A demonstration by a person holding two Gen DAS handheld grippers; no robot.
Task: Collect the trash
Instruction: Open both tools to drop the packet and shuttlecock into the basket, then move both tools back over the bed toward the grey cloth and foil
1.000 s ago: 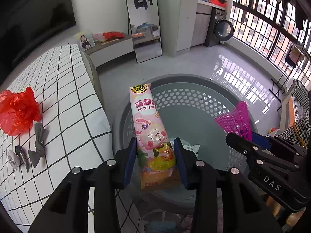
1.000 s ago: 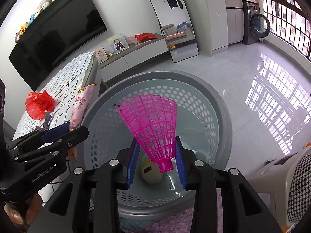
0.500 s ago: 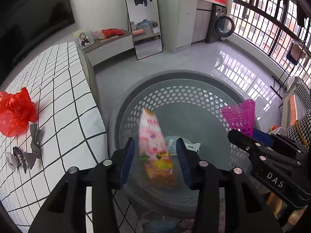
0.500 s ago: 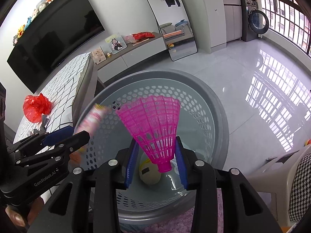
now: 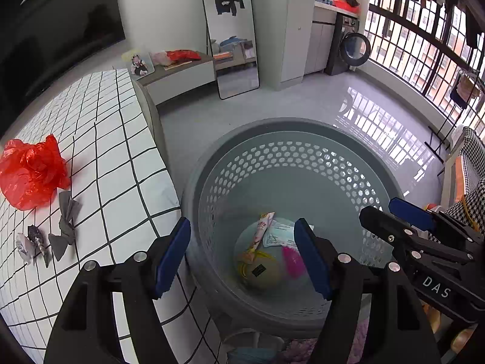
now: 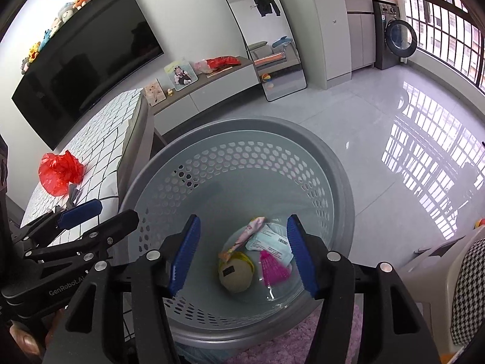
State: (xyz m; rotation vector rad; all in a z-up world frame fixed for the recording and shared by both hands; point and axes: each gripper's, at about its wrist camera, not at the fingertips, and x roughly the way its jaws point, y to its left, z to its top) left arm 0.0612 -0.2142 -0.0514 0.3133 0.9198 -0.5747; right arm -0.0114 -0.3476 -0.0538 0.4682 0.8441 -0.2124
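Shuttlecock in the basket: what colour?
Pink; the shuttlecock shows best in the right wrist view, lying on the basket floor.

Matt grey plastic basket (image 5: 303,139) with perforated walls; crinkled glossy red plastic bag (image 5: 30,173) on grid-printed cloth; polished, reflective floor tiles (image 6: 394,127).

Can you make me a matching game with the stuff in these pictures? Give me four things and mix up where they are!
Things:
1. pink shuttlecock
2. red plastic bag
3. grey basket
4. washing machine

Places:
A. on the checked cloth
B. on the floor beside the table
C. at the bottom of the basket
D. far back by the window bars

Pairs: 1-C, 2-A, 3-B, 4-D
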